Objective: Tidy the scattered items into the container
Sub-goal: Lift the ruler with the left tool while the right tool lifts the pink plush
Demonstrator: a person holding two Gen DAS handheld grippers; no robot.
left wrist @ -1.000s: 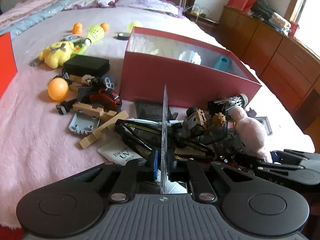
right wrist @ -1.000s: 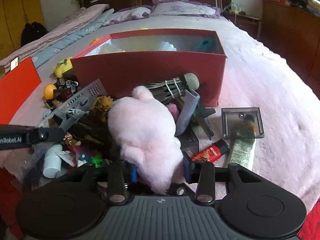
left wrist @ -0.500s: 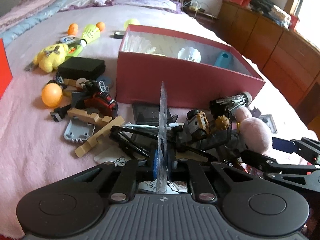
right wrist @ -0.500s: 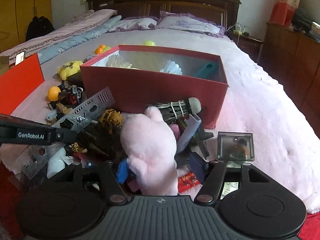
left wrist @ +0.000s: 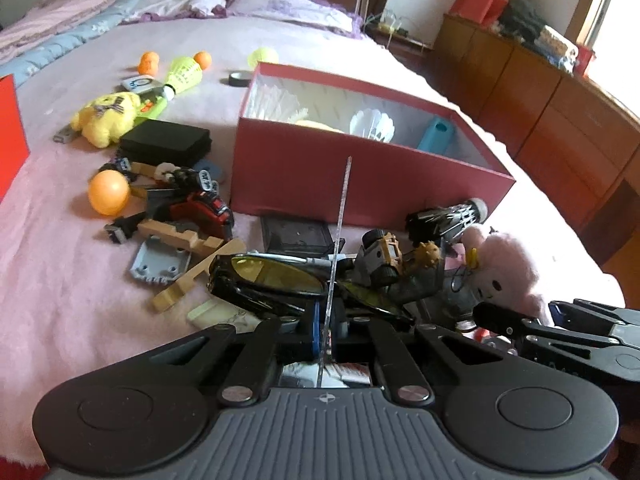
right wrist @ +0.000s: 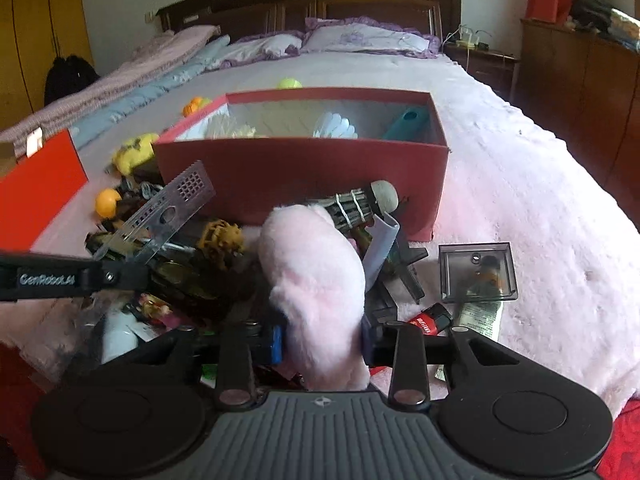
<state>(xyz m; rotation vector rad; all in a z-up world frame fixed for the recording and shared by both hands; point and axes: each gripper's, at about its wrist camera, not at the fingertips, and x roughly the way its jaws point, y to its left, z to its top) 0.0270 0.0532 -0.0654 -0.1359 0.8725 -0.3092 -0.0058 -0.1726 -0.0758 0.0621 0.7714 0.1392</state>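
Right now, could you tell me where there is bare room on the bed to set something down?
Bare blanket lies right of the red box and clear case, and near-left of the grey plastic piece. Crowded: the heap in front of the box, around the pink plush.

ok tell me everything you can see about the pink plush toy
The pink plush toy is a soft, fluffy pale-pink animal with a stitched face and a small yellow bow by one ear, seen in the left wrist view. It stands on the cluttered pile in front of the red box. The right claw has just been closing and its pads press its lower body on both sides.
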